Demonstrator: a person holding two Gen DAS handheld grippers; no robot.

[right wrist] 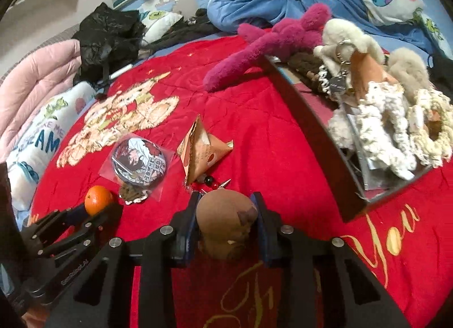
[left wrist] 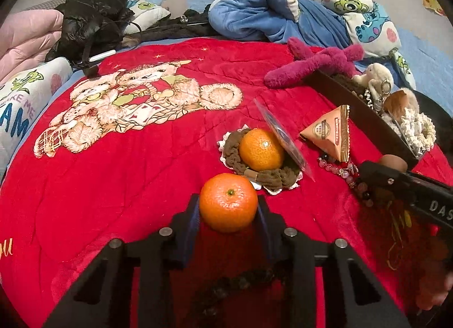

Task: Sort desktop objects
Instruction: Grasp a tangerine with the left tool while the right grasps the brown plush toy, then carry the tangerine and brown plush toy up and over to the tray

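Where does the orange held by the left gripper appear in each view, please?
Left wrist: the orange sits bottom centre, between the left gripper's fingers.
Right wrist: the same orange is small at lower left, in the left gripper.
Shared landmark: the triangular packet on the red blanket.

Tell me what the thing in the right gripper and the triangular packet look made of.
Brown plush toy: soft matte fabric, apparently stuffed; fuzzy nap and a stitched darker patch show. Triangular packet: probably printed paper or foil laminate, slightly glossy; sharp folds and a crimped, serrated seam. What is inside cannot be told.
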